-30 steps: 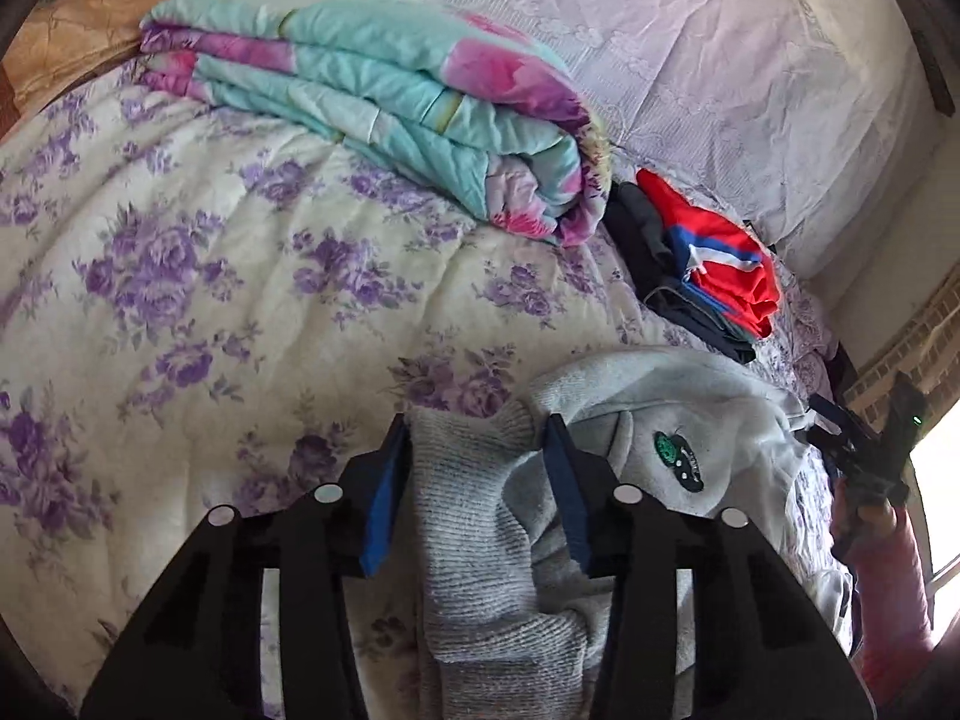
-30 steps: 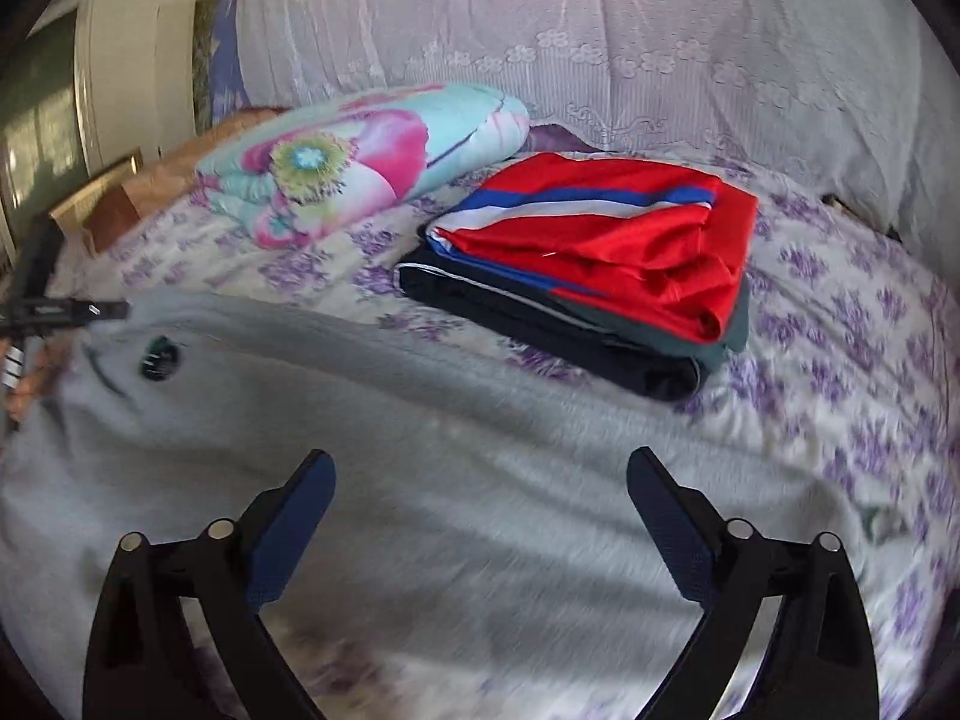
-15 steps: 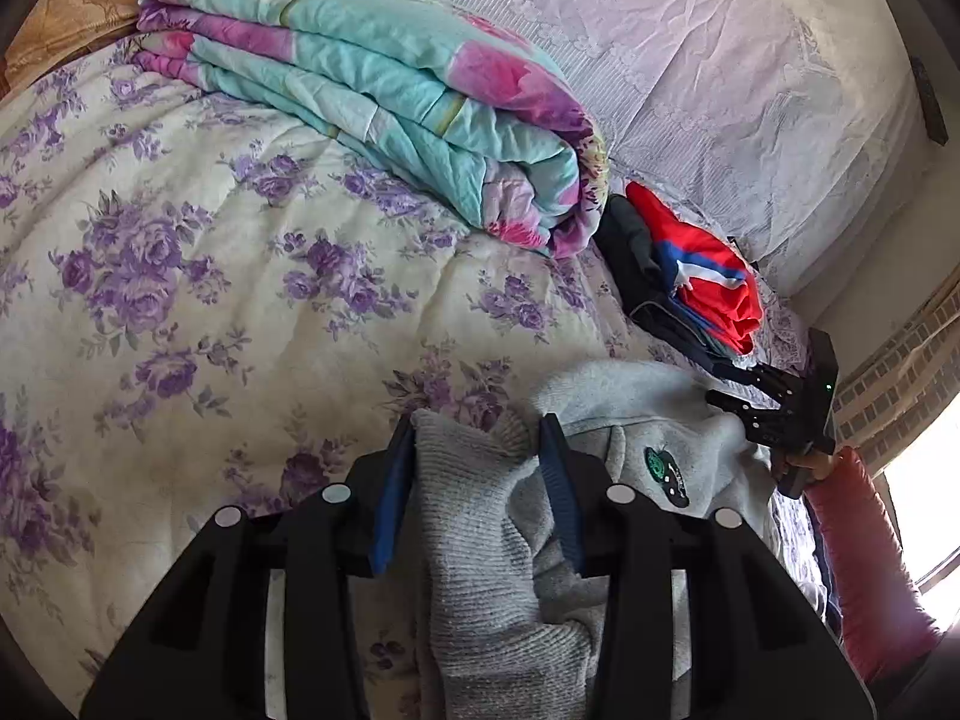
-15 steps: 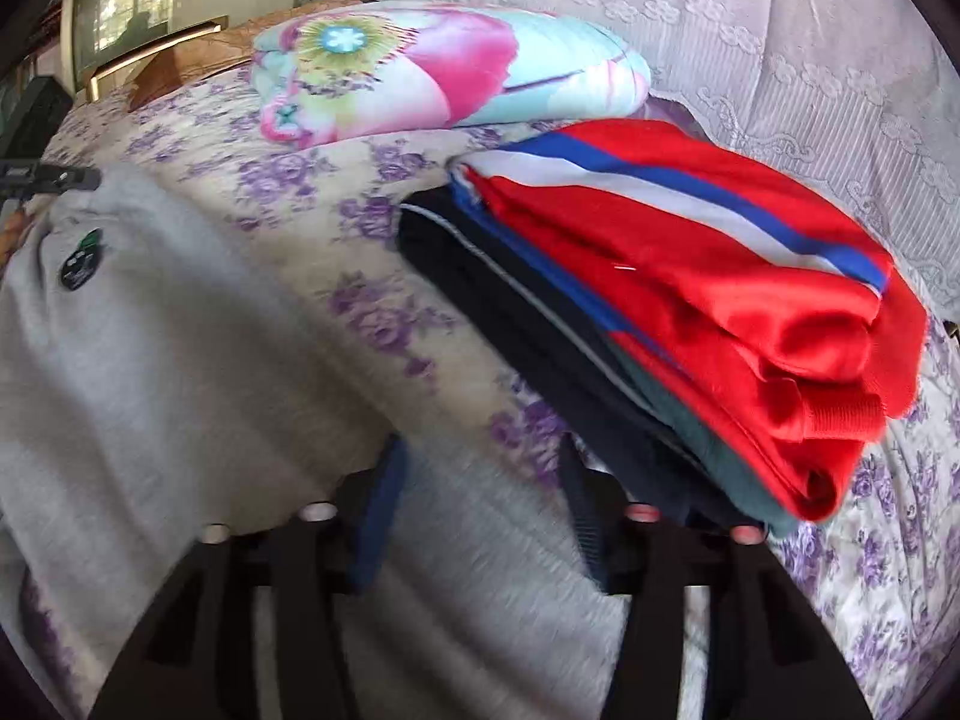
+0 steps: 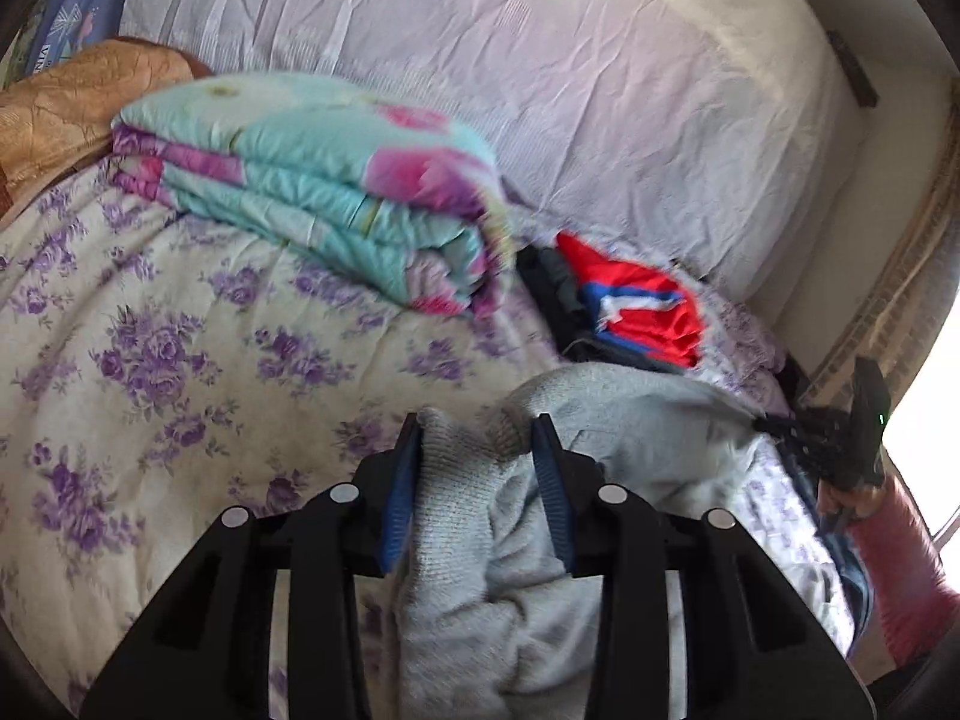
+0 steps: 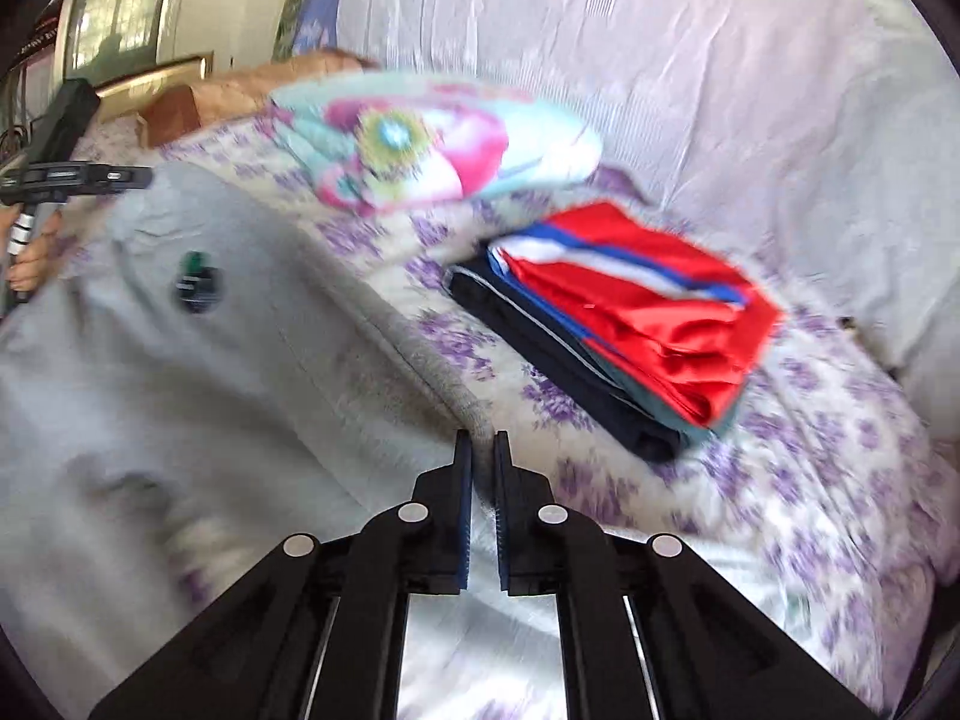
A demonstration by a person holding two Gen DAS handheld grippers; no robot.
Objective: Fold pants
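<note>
While the grey pants (image 5: 516, 540) lie mostly spread on the floral bed (image 5: 180, 324), folding looks barely begun: no clean fold shows yet. At the left, the left gripper (image 5: 477, 474) has a thick bunch of ribbed grey knit between its blue pads, jaws closing on it, cloth sagging below. Toward the middle, the pants body with its dark round badge (image 6: 198, 288) stretches between the two grippers, rumpled, one edge running diagonally. At the right, the right gripper (image 6: 483, 480) is pressed nearly together, pinching the thin grey edge of the pants. Further right sits a folded red, blue and dark clothes stack (image 6: 624, 318), probably finished items. Left: bring ends together, flatten, fold again.
</note>
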